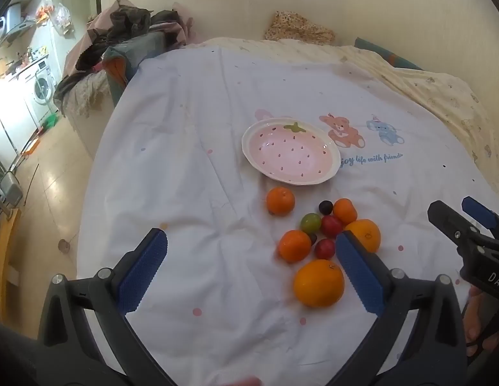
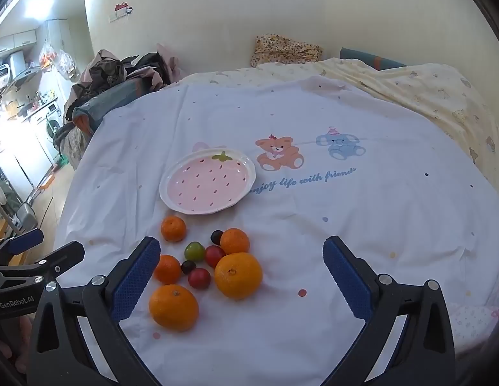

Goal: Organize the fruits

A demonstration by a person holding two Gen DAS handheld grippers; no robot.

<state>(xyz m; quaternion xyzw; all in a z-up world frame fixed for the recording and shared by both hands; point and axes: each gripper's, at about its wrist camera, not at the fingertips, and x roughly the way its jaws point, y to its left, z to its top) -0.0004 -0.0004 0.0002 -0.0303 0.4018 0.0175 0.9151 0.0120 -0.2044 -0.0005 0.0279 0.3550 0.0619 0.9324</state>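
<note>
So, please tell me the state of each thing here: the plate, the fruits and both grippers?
strawberry plate: empty, flat on the sheet.
oranges: five, loose on the sheet, off the plate.
small round fruits: five, clustered among the oranges.
left gripper: open, holds nothing.
right gripper: open, holds nothing.

Daylight glare blown out at left, fisheye-bent edges, soft shadows

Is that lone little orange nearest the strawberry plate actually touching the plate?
Apart. In the right wrist view a strip of white sheet shows plainly between the small orange and the rim of the strawberry plate.
</note>
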